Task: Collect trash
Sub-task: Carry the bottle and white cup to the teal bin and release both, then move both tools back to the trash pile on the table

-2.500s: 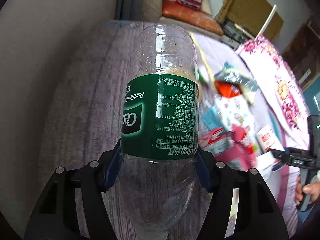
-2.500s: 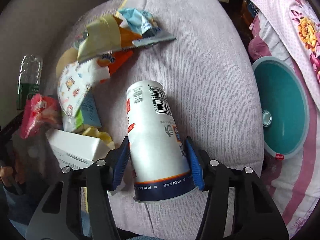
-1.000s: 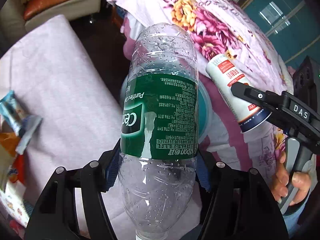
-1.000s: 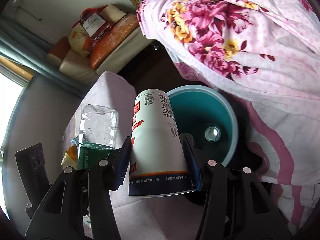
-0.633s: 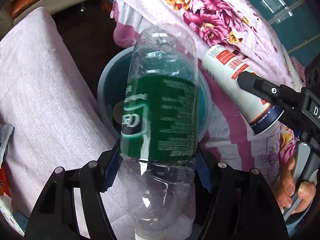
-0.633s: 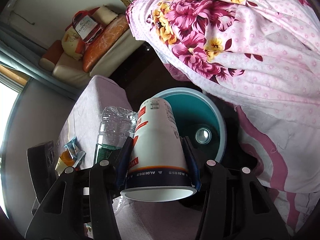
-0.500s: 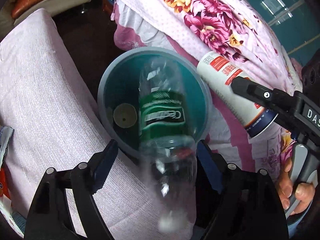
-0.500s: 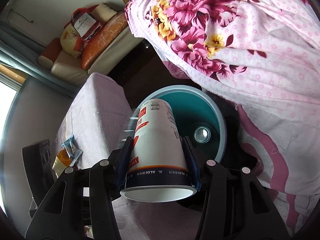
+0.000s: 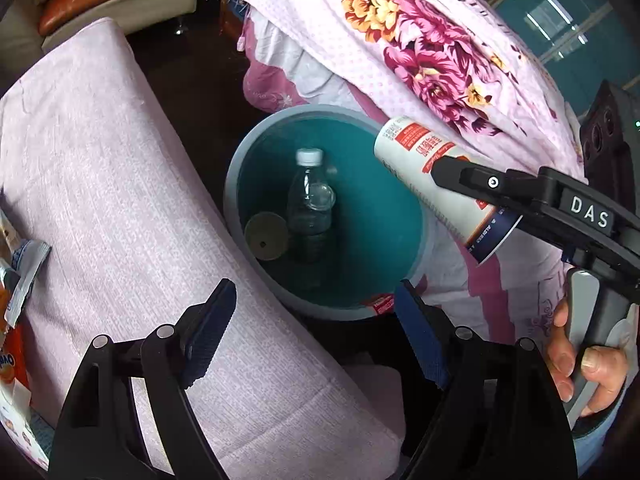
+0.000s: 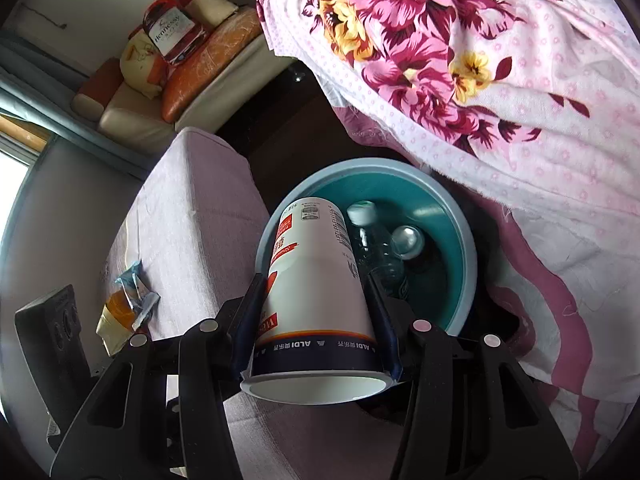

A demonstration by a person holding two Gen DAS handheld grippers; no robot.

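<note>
Only the left wrist view showed the person's right hand on its handle and the left tool spread wide and empty above the teal bin. Only the right wrist view showed the sofa cushions and the boxed liquor bottle far behind. The right tool was clenched on one white paper cup, held tilted over the bin's rim. Inside the bin lay one clear plastic bottle with a white cap, beside one round metal can end. A few snack wrappers lay on the lilac-covered bed beside the bin.
</note>
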